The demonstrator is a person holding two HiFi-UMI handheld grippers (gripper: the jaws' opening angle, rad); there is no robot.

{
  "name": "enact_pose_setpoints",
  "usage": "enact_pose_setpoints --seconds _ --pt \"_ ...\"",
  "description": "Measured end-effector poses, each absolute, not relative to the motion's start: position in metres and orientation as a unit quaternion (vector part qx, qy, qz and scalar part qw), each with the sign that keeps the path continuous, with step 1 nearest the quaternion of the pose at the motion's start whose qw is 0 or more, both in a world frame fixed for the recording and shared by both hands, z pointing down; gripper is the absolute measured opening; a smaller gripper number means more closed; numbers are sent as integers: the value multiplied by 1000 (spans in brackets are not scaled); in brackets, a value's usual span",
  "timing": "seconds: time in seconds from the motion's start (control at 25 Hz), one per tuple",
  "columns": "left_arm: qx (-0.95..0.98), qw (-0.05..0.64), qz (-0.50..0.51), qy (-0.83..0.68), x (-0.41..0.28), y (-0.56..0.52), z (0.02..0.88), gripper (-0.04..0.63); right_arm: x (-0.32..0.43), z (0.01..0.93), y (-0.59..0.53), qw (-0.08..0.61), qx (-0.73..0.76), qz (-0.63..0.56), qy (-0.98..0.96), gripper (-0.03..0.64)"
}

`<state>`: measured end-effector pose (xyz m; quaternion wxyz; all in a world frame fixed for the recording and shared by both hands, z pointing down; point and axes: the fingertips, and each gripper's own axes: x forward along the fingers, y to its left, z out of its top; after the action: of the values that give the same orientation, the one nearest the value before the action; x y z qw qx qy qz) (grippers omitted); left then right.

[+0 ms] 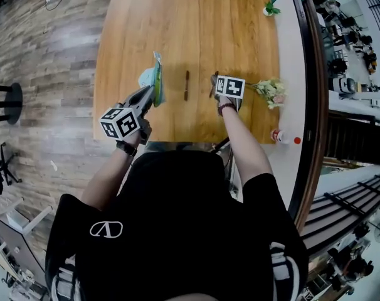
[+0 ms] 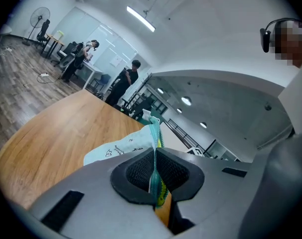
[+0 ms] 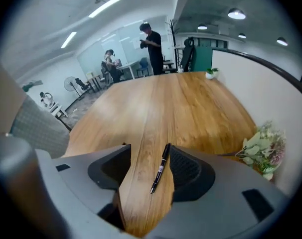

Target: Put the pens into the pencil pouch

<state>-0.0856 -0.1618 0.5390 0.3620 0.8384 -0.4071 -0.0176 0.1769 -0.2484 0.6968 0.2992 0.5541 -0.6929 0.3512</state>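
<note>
A light blue and green pencil pouch (image 1: 153,79) stands on edge at the left of the wooden table (image 1: 177,24). My left gripper (image 1: 148,96) is shut on its near edge; in the left gripper view the pouch (image 2: 122,148) is pinched between the pads (image 2: 137,172). One dark pen (image 1: 186,85) lies on the table between the two grippers. My right gripper (image 1: 216,85) points steeply down at the table, jaws open. In the right gripper view a second black pen (image 3: 160,169) lies on the wood between the jaws, close to the right pad (image 3: 187,171); neither pad presses on it.
A bunch of pale flowers (image 1: 271,91) lies right of the right gripper, with a small red-capped bottle (image 1: 279,135) nearer the table's right front corner. A small potted plant (image 1: 271,8) stands at the far right corner. People (image 3: 151,46) stand beyond the table's far end.
</note>
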Motion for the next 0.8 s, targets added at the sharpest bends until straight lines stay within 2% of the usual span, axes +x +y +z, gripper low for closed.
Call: enact_pose_setpoints --seconds 0.16,0.56,0.64,0.8 --pt "835 362 -22 -414 -88 -164 537 17 181 743 -251 337 532 406 -663 227" --pt "829 370 -23 -419 -81 -167 542 16 186 809 -250 371 491 511 -600 181" --pt "828 372 -22 -419 -80 -168 543 17 186 814 -246 381 485 515 -595 156" --pt "827 374 -20 -420 -80 -167 542 17 184 822 -240 405 472 507 -597 54"
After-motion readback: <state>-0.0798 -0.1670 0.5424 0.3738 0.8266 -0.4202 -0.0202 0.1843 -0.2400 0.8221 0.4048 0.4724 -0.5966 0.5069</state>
